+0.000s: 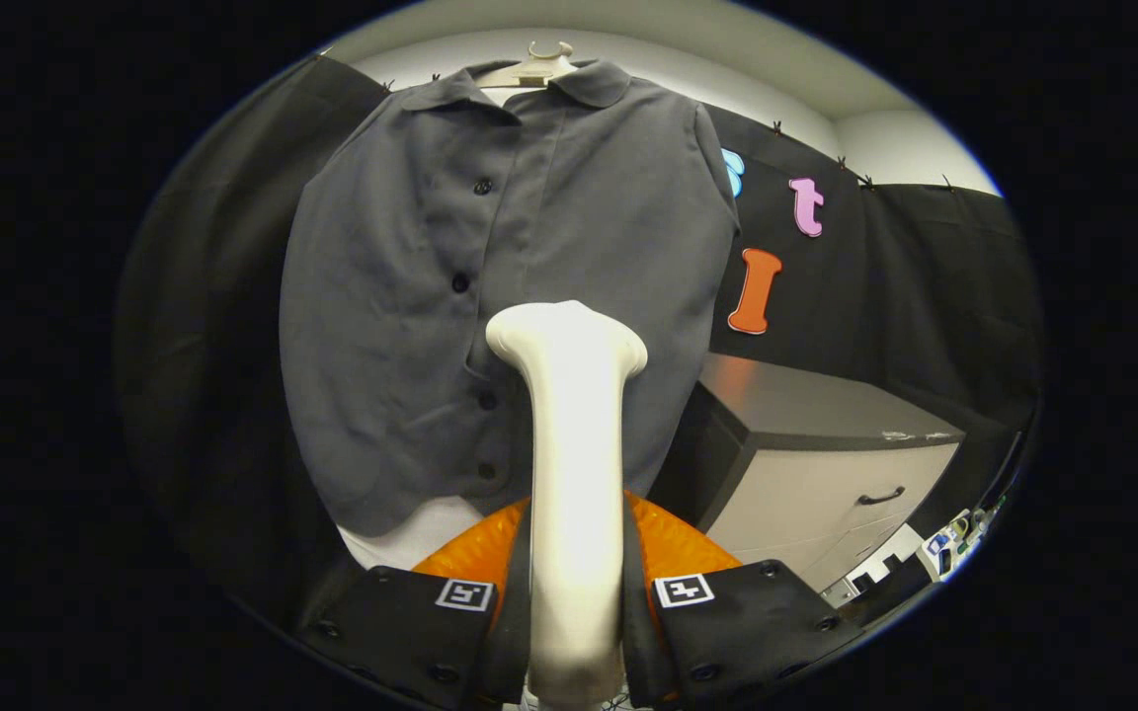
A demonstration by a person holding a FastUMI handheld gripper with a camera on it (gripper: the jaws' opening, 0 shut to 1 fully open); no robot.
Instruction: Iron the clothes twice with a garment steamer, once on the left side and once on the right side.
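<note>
Gripper view: tool (577, 583) pinches the steamer (574, 425), its head at the shirt (431, 296).

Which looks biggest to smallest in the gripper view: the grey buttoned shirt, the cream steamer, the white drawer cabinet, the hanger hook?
1. Grey buttoned shirt.
2. Cream garment steamer, clamped between the gripper fingers; being so near the camera inflates it.
3. White drawer cabinet, looking about as large as the steamer, so unsure.
4. Pale hanger hook.

- Fisheye camera rides on the gripper (577, 592), looking forward along its fingers.
- It faces the hanging grey shirt (490, 286) from near, angled slightly upward.
</note>
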